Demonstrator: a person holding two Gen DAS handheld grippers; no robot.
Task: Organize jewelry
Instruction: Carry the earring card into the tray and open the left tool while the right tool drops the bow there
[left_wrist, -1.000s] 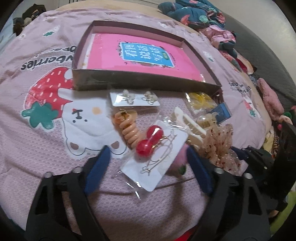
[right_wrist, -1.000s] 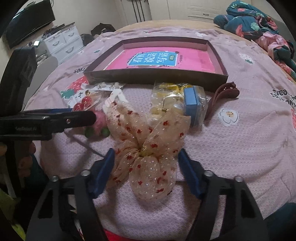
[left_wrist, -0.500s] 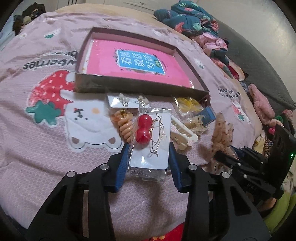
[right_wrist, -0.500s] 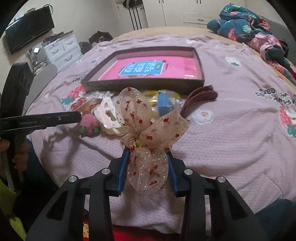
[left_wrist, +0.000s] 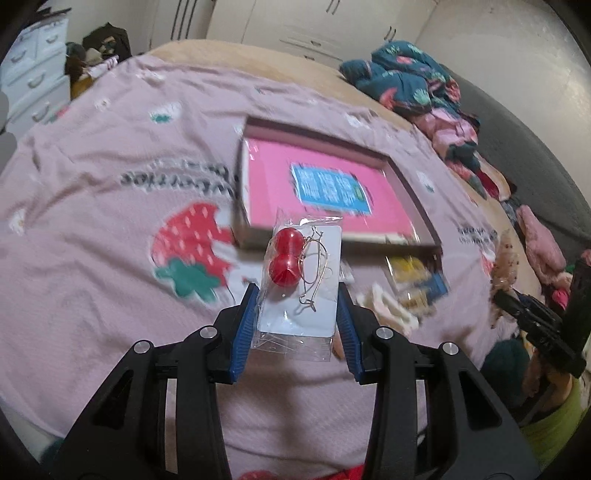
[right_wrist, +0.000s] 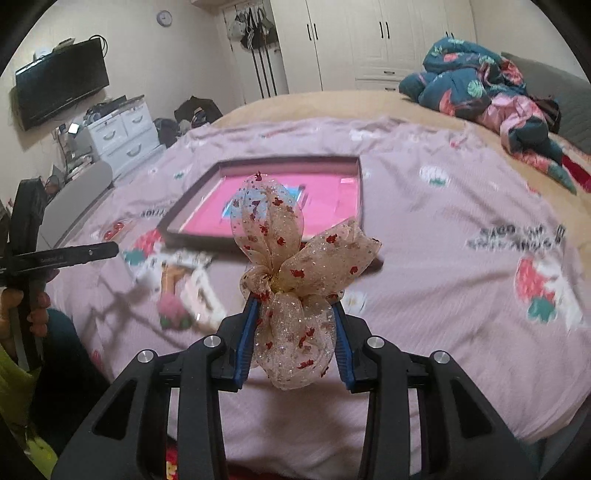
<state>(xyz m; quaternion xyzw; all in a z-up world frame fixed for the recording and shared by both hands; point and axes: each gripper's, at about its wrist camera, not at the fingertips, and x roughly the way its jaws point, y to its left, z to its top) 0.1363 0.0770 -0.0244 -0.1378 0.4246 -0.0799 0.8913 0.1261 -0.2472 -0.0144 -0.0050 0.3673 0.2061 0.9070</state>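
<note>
Both hand-held grippers have lifted off the bed: the left hand-held gripper (left_wrist: 297, 325) clamps the earring card (left_wrist: 301, 280), the right hand-held gripper (right_wrist: 295, 339) the sheer bow (right_wrist: 295, 266). Beyond, the shallow box (left_wrist: 413, 192) holds a pink book (left_wrist: 325, 192).

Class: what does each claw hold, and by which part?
Left claw: earring packet, by its side edges. Right claw: gauze bow, by its lower loop.

Location: home bedroom. A bed (right_wrist: 424, 258) fills the view; wardrobe doors (right_wrist: 354, 40) stand at 12 o'clock. A wall-mounted television (right_wrist: 61, 83) and drawer unit (right_wrist: 123, 134) sit at 10 o'clock.
</note>
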